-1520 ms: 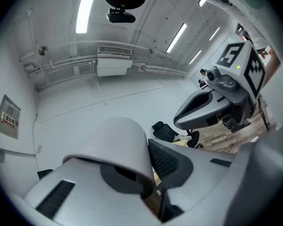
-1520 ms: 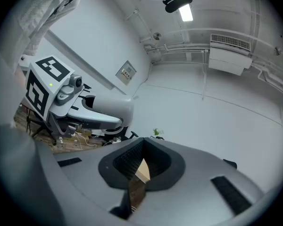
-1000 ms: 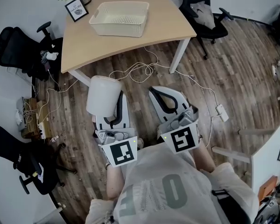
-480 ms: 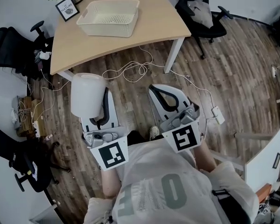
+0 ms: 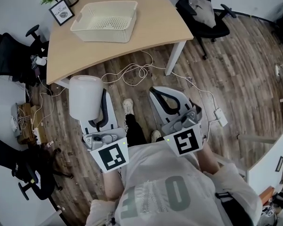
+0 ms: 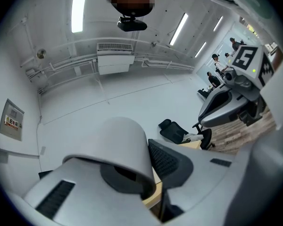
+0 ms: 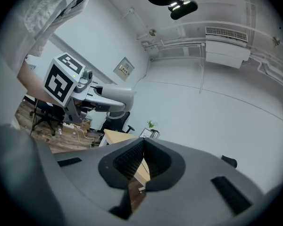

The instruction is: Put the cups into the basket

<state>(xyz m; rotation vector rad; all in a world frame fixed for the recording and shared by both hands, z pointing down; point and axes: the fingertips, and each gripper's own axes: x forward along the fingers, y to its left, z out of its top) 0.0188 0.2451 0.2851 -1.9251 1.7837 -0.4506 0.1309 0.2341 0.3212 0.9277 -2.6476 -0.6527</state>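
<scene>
One white cup point(image 5: 85, 95) is pinched by its wall in your left tongs point(image 5: 98, 100); your right tongs point(image 5: 162, 98) are pressed together on nothing. Ahead and a touch left sits the basket point(image 5: 104, 21) on the desk point(image 5: 155, 18), well apart from the cup, so it is the left hand's reach forward.

Basket point(image 5: 101, 35) on table point(image 5: 153, 29), cup point(image 5: 85, 97) seemingly above floor point(image 5: 236, 69)

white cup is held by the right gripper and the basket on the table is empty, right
Not quite. The white cup is held by the left gripper, as the left gripper view shows; the right gripper is shut on nothing. The basket on the table is empty.
</scene>
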